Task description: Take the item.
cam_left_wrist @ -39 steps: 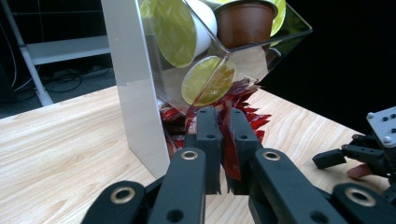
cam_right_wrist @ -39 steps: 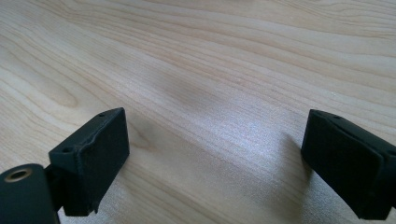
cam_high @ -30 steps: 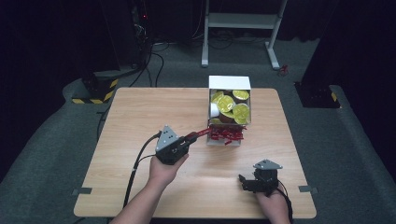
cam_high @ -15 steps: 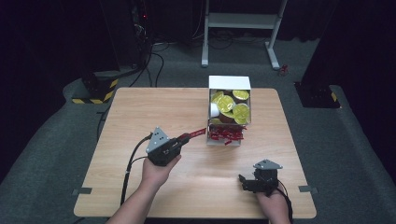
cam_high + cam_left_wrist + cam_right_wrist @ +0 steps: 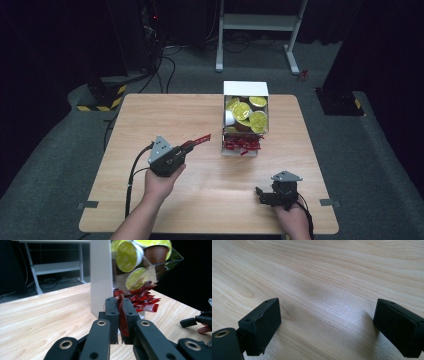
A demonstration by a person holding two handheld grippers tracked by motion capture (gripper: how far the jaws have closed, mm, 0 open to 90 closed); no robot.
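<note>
1. High view: a light wooden table fills the middle of the frame, with a person's two forearms coming in from the bottom edge.
2. Left of centre, the left tongs are closed on one flat red sachet, which sticks out past the jaw tips toward the upper right. The sachet is held clear of the dispenser, with bare table between them.
3. Left gripper view: the left tongs show their two black jaws pressed together on the red sachet, which stands on edge between them.
4. Lower right of the high view, the right tongs rest low on the table near its front edge, well apart from everything else.
5. Right gripper view: the right tongs have their jaws spread wide, holding nothing, with plain wood grain between the two black pads.
6. Upper centre-right of the high view stands one white dispenser box with a clear front.
7. Its upper part holds coffee capsules with yellow-green foil lids; about five lids can be counted there, plus brown cup bodies.
8. Its lower tray holds a loose pile of red sachets, too tangled to count.
</note>
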